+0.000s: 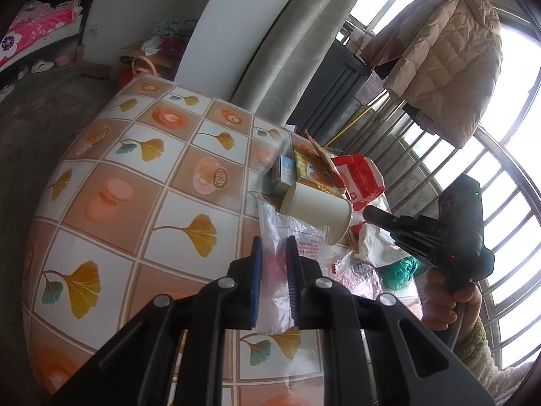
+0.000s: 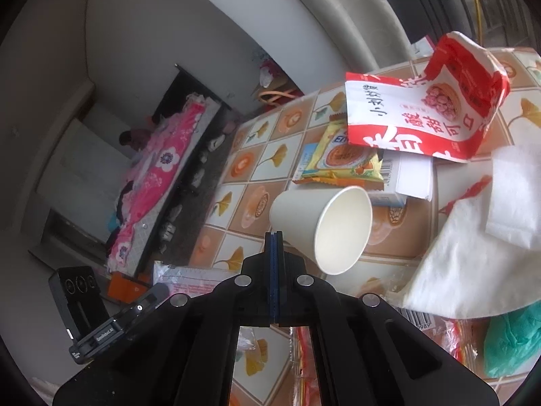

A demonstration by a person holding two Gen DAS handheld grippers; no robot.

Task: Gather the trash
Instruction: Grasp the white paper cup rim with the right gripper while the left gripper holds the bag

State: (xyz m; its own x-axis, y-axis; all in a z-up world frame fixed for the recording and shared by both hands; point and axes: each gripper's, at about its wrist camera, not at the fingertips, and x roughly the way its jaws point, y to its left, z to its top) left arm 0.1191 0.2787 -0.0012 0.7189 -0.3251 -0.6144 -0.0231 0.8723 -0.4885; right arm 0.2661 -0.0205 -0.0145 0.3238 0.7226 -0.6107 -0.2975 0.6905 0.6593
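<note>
A: We're barely started. Our left gripper is clamped on a clear plastic bag, but the paper cup, red snack bag and yellow wrapper all sit loose on the worktop.

B: Yep, and our right gripper is pressed together, empty, just beside the cup. Only the right view shows the white tissue.

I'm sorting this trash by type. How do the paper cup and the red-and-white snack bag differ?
The paper cup is plain white and keeps its round shape; the red-and-white snack bag is printed and crumpled. The cup lies on its side directly on the table, open mouth toward the right wrist camera; the bag rests propped on other litter behind it. Both look empty.
</note>
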